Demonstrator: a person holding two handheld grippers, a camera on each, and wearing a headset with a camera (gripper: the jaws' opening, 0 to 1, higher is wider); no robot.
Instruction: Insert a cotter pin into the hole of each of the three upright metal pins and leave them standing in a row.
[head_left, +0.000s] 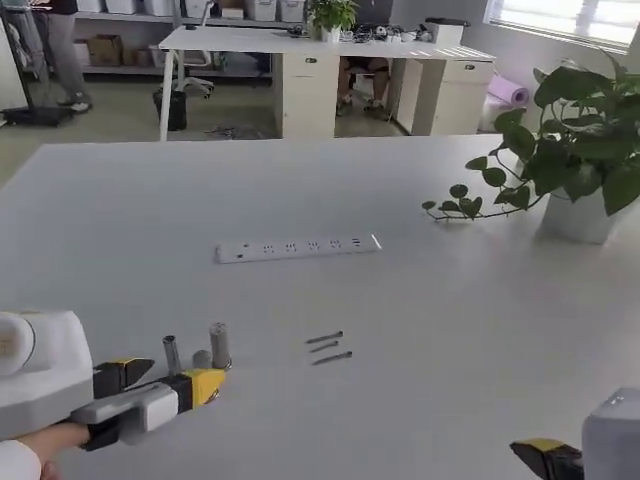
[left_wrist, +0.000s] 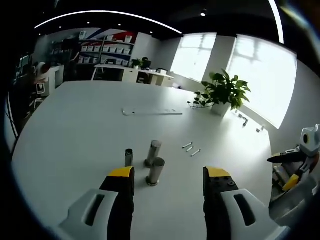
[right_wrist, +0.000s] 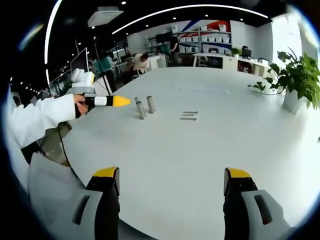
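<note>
Three grey metal pins (head_left: 220, 345) stand upright close together on the white table, left of centre. In the left gripper view the pins (left_wrist: 153, 152) rise just beyond the jaws. Three small cotter pins (head_left: 325, 347) lie side by side on the table to the right of them, also seen in the left gripper view (left_wrist: 190, 148) and the right gripper view (right_wrist: 189, 115). My left gripper (head_left: 188, 370) is open, its yellow tips just short of the upright pins, nothing between them (left_wrist: 169, 175). My right gripper (right_wrist: 171, 175) is open and empty at the near right edge (head_left: 545, 458).
A white power strip (head_left: 297, 247) lies across the table's middle. A potted plant (head_left: 580, 170) with trailing leaves stands at the right. Beyond the table are desks (head_left: 310, 60), shelves and a seated person.
</note>
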